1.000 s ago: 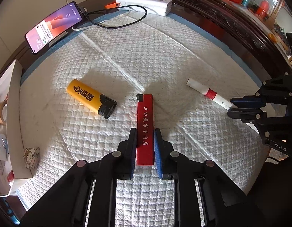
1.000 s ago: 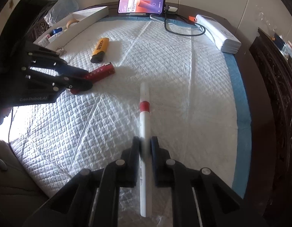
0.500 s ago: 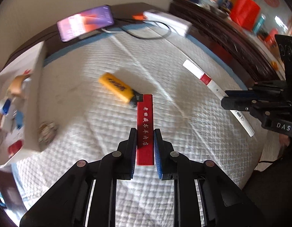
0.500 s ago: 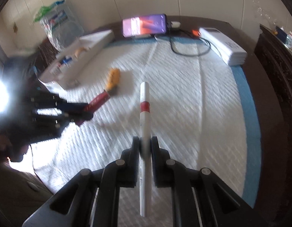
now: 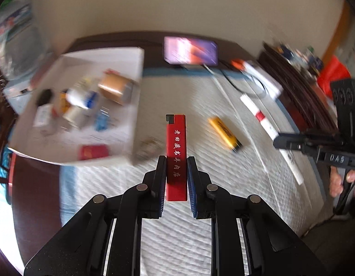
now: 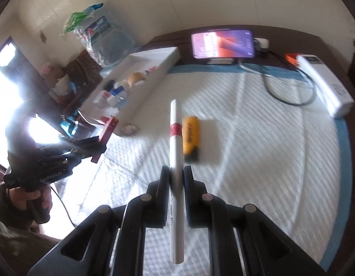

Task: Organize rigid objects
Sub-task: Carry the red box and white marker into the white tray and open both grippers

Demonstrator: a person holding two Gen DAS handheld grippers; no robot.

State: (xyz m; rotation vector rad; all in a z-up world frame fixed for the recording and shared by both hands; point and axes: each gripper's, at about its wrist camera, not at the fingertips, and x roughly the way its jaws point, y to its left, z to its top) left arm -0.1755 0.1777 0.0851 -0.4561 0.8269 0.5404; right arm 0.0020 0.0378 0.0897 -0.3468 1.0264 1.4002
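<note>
Left gripper [image 5: 176,170] is clamped tight on the red lighter [image 5: 176,151], which pokes straight out past the fingertips with its white lettering facing up, held clear above the mat. Right gripper [image 6: 176,177] is squeezed onto the white pen [image 6: 176,151] the same way, red band well forward of the jaws, back end sticking out behind them.

Just past the pen, the yellow lighter [image 6: 191,135] lies on the white quilted mat [image 6: 269,149], black cap toward the camera. Over at the mat's left edge sits the white tray [image 5: 131,124], already stuffed with small stuff: looks like a tape roll [image 5: 115,89] and some little bottles, but it's too blurry to be sure. A small metallic thing [image 5: 147,149] lies right beside the tray's corner.

Further back a phone [image 6: 223,43] is propped up with its screen lit, cable running toward a white power bank [image 6: 326,85].
</note>
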